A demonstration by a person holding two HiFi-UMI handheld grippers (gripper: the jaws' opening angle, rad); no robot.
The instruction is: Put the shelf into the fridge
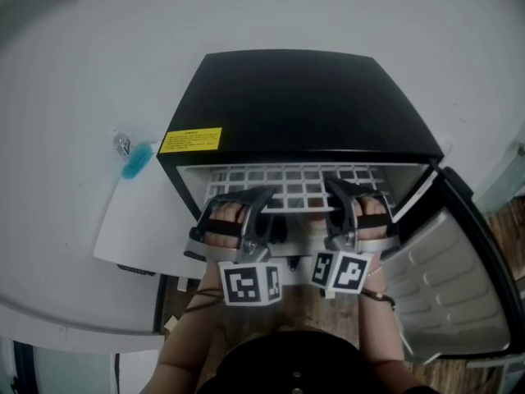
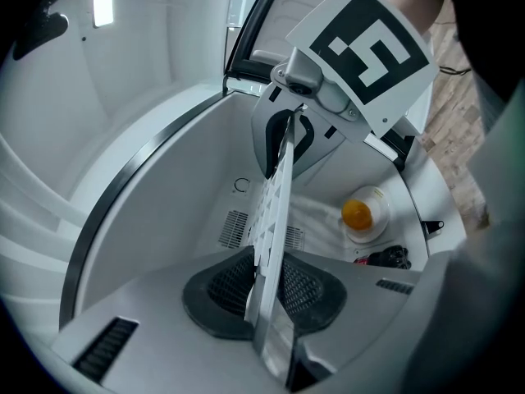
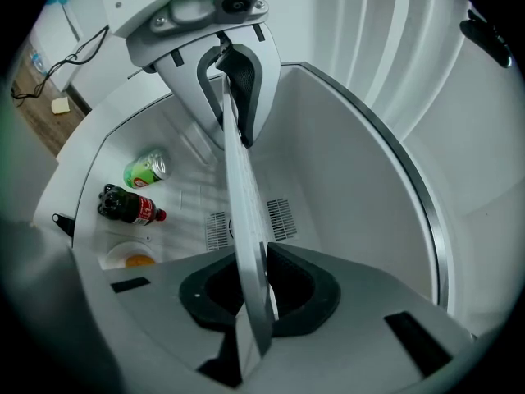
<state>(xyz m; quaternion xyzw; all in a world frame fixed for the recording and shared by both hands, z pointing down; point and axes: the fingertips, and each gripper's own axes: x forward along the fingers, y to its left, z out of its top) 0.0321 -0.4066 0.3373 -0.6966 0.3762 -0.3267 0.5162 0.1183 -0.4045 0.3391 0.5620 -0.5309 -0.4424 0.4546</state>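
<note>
A white grid shelf [image 1: 287,179] lies flat in the mouth of the black mini fridge [image 1: 303,97], partly inside. My left gripper [image 1: 246,208] is shut on the shelf's front edge at the left, and my right gripper [image 1: 349,199] is shut on it at the right. In the left gripper view the shelf [image 2: 275,203] runs edge-on between the dark pads of the left gripper [image 2: 267,281], with the right gripper [image 2: 287,134] clamped farther along. The right gripper view mirrors this: the shelf [image 3: 242,195] is pinched by the right gripper [image 3: 254,290], and the left gripper [image 3: 234,80] is at its far end.
The fridge door [image 1: 459,277] hangs open at the right. On the fridge floor lie a green can [image 3: 146,170], a cola bottle [image 3: 127,207] and a small bowl holding something orange [image 2: 361,214]. A blue object [image 1: 135,161] lies on the white surface left of the fridge.
</note>
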